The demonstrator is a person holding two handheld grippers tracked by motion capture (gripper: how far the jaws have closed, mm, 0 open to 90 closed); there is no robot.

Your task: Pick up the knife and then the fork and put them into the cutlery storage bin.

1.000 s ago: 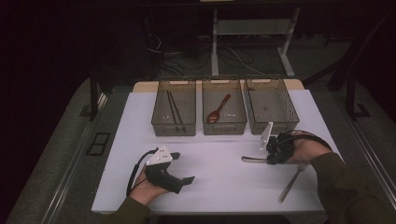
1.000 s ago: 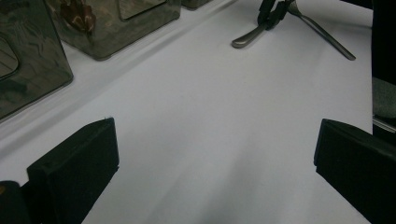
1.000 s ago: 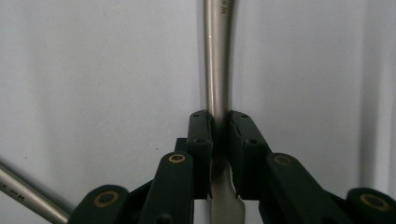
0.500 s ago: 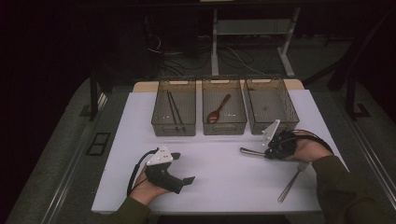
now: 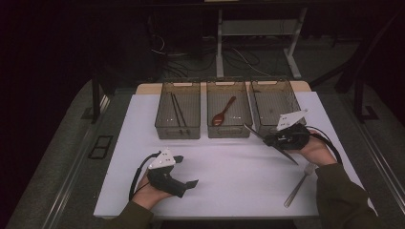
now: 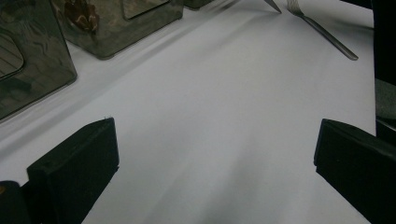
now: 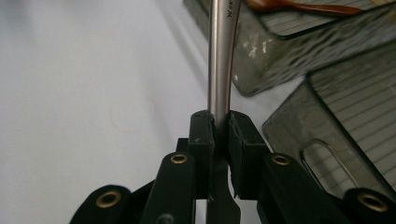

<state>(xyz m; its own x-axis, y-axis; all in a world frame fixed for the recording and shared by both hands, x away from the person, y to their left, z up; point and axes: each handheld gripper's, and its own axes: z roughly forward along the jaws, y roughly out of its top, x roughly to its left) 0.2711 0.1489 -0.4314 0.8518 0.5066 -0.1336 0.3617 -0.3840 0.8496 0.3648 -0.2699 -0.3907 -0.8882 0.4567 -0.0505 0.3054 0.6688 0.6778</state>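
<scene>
My right gripper (image 5: 276,140) (image 7: 220,126) is shut on a steel table knife (image 5: 252,130) (image 7: 223,56), pinching it partway along its length. The knife hangs above the table, level with the front of the right-hand bin (image 5: 274,101), one end pointing toward the middle bin (image 5: 228,129) and the other end slanting back toward the person. At the front left, my left gripper (image 5: 186,171) (image 6: 215,140) rests on the white table with its jaws wide apart and only bare table between them.
Three clear bins stand in a row at the back: the left bin (image 5: 177,128) holds dark chopsticks (image 5: 177,110), the middle one a wooden spoon (image 5: 223,112). A steel fork (image 5: 298,186) (image 6: 322,32) lies on the table near the right forearm.
The right gripper has carried the knife up and away from the person, toward the front of the right-hand bin. The left gripper has stayed put.
</scene>
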